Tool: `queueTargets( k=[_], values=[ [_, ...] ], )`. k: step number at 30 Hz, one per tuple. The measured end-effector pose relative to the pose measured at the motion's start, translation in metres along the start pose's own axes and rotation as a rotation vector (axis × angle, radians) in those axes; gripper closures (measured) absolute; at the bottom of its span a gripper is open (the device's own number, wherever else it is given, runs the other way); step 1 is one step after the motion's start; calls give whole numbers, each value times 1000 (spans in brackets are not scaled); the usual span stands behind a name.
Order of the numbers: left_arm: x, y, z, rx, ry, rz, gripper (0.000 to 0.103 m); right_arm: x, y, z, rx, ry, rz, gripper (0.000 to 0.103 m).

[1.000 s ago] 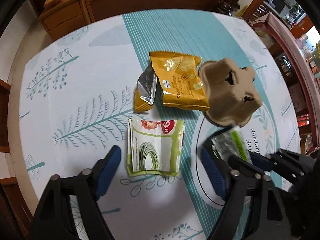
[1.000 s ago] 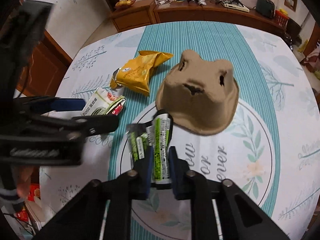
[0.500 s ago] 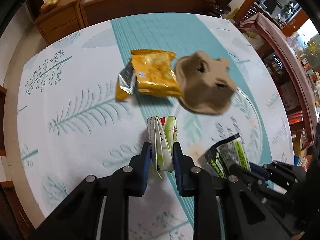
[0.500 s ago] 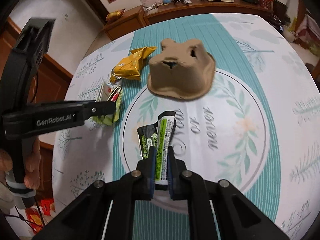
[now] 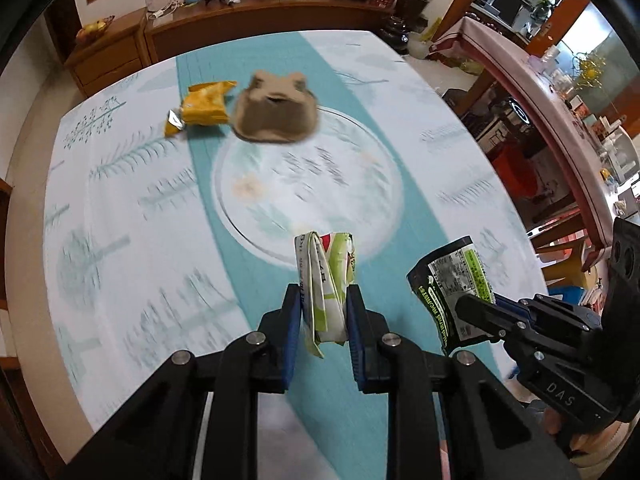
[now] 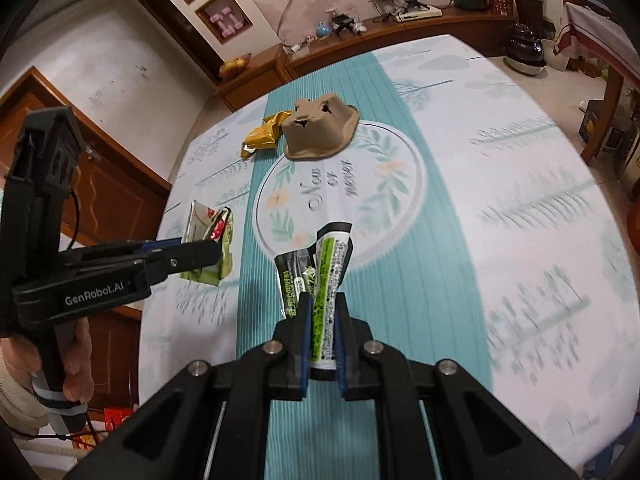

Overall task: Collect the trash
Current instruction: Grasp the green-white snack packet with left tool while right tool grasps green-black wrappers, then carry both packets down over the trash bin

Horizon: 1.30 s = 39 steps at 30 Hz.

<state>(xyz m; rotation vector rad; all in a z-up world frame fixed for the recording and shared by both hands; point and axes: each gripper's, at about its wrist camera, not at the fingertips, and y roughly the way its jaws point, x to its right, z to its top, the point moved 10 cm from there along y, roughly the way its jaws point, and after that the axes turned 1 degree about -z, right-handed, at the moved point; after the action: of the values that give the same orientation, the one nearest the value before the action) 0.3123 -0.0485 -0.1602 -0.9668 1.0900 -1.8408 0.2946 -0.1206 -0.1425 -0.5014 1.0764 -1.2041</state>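
Wooden cabinets line the far wall behind our round table, which wears a pale cloth with a teal stripe and a leaf ring in the middle. Our left tongs pinch a folded green-and-white wrapper, lifted clear of the cloth; their jaws have just been closing on it. Our right tongs are pressed tight on a black-and-green wrapper, also held in the air above the near side of the table. Both wrappers hang just beside each other. Far across the table a brown pulp egg carton sits upside down at the edge of the leaf ring, and a yellow snack bag lies touching its left side.
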Motion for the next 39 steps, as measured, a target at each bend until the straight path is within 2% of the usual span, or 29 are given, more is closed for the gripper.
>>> queueTargets(
  k=[8,12,19,24,30,39],
  values=[
    [66,-25,-72,45,-74,34,83,33,-80,-82,-14,-94,69,94],
    [99,-30,-115,35,-117,37,83,50,-104,-121,-42,-141,94,94],
    [161,-30,-182,-16,-88,67,83,83,-130,-182,-99,-121,117,94],
    [183,-16,-218,-85,-52,74,83,99,-130,-215,-129,-92,110,94],
    [189,11,-248,-141,-24,75,83,123,-113,-251,-158,-13,82,94],
    [177,89,-294,-197,27,68,83,159,-45,-304,-193,86,16,94]
  ],
)
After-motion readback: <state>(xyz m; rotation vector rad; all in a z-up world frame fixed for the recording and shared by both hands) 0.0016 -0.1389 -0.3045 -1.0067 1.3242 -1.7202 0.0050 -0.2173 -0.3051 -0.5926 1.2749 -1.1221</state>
